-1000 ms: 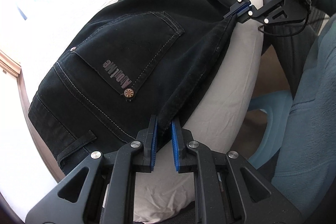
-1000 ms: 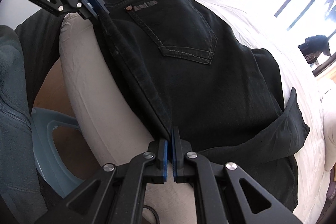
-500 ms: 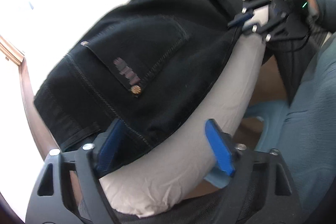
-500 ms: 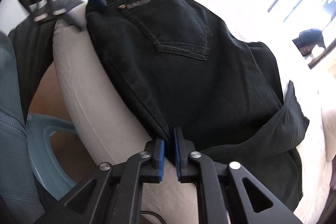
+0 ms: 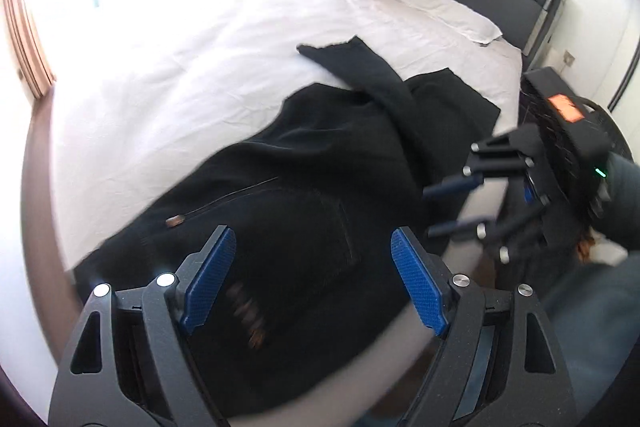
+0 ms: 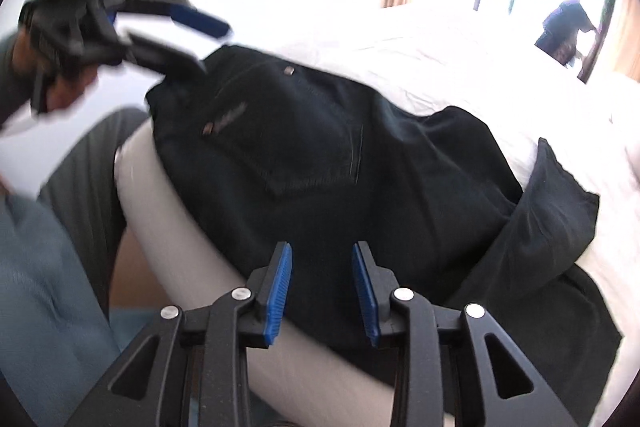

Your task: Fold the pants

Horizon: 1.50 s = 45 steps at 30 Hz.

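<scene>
Both grippers are angled down over the near edge of the bed (image 5: 224, 39). The left gripper (image 5: 312, 279) has its jaws spread wide with nothing pinched. The right gripper (image 6: 322, 291) is narrower, jaws opening, hanging just over the fabric without gripping it. There's one pair of black pants (image 6: 320, 163), lying along that near edge on the white sheet, back pocket up. The waistband end sits by the left gripper and the legs run off past the right one, bunched up.

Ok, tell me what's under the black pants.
The black pants lie on the white bed sheet, overhanging the mattress edge. Whatever lies beneath the cloth is covered.
</scene>
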Each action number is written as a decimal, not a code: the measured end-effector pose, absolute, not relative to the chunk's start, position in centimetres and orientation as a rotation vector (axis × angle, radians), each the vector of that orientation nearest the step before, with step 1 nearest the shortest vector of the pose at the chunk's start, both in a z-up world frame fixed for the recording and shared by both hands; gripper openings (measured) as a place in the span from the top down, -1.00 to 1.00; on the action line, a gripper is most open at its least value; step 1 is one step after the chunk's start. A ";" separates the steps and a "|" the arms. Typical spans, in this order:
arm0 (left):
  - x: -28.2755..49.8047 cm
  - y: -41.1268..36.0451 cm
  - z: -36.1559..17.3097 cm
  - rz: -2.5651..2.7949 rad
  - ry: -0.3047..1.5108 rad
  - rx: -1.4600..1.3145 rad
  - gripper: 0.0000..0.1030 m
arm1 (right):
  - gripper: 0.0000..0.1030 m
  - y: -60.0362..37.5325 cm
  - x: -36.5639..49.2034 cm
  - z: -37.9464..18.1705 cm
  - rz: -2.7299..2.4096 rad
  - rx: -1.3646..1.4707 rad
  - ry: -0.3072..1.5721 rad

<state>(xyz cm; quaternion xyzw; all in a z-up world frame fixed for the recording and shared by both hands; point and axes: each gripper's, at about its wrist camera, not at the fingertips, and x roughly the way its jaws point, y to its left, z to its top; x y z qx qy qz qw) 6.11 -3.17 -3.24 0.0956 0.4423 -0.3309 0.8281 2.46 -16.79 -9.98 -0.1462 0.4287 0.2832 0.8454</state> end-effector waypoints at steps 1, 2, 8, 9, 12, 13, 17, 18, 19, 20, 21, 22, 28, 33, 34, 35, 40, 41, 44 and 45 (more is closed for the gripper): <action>7.0 -3.9 -4.7 -0.681 0.973 0.195 -0.55 | 0.33 -16.7 2.9 -10.3 0.597 -0.290 0.912; 7.9 -4.4 -6.4 -0.663 1.021 0.195 -0.55 | 0.32 -16.5 3.4 -11.2 0.593 -0.269 0.943; 8.9 -4.8 -10.2 -0.598 1.116 0.218 -0.50 | 0.24 -17.6 4.1 -14.8 0.509 -0.217 1.077; 8.8 -4.9 -8.9 -0.621 1.082 0.189 -0.50 | 0.24 -17.8 3.9 -14.2 0.508 -0.205 1.066; 9.3 -5.6 -6.8 -0.645 1.014 0.154 -0.50 | 0.08 -18.2 3.5 -12.8 0.520 -0.159 1.019; 9.8 -6.0 -6.6 -0.657 1.006 0.133 -0.50 | -0.01 -18.2 3.6 -12.7 0.514 -0.154 1.016; 11.7 -9.5 -6.7 -0.721 1.019 0.148 -0.50 | -0.08 -18.1 4.4 -15.5 0.484 -0.168 1.096; 12.1 -10.9 -7.6 -0.746 1.068 0.186 -0.44 | -0.10 -18.1 4.2 -15.3 0.483 -0.161 1.081; 12.5 -11.9 -8.5 -0.756 1.104 0.217 -0.36 | -0.11 -18.1 4.1 -15.2 0.486 -0.152 1.082; 13.2 -12.6 -9.6 -0.764 1.133 0.236 -0.23 | -0.11 -18.2 4.0 -15.0 0.492 -0.134 1.084; 13.4 -13.3 -10.8 -0.765 1.163 0.257 -0.22 | -0.10 -18.5 4.0 -14.8 0.497 -0.118 1.084; 13.4 -13.7 -11.5 -0.757 1.165 0.277 -0.22 | -0.10 -18.9 4.0 -14.5 0.499 -0.105 1.082; 15.2 -13.2 -12.3 -0.718 1.146 0.185 -0.22 | -0.10 -23.7 5.8 -9.4 0.420 0.051 0.966; 14.9 -13.7 -12.3 -0.662 1.098 0.207 -0.23 | -0.16 -28.5 13.0 -4.8 0.170 0.108 0.889; 14.8 -13.8 -12.3 -0.654 1.090 0.204 -0.23 | -0.16 -29.4 15.3 -4.3 0.130 0.110 0.887; 14.7 -13.6 -12.4 -0.650 1.086 0.190 -0.23 | -0.16 -29.9 16.3 -4.1 0.107 0.104 0.889; 15.0 -13.5 -13.0 -0.666 1.079 0.137 -0.23 | -0.16 -28.8 25.7 -5.5 0.012 -0.003 0.989; 15.1 -13.4 -13.0 -0.670 1.078 0.130 -0.23 | -0.16 -28.2 27.5 -6.3 0.004 -0.022 1.023; 15.3 -13.3 -13.2 -0.677 1.080 0.112 -0.23 | -0.15 -26.7 30.5 -8.6 -0.023 -0.071 1.078; 15.4 -13.4 -13.3 -0.677 1.079 0.109 -0.23 | -0.15 -26.1 31.2 -9.5 -0.035 -0.090 1.102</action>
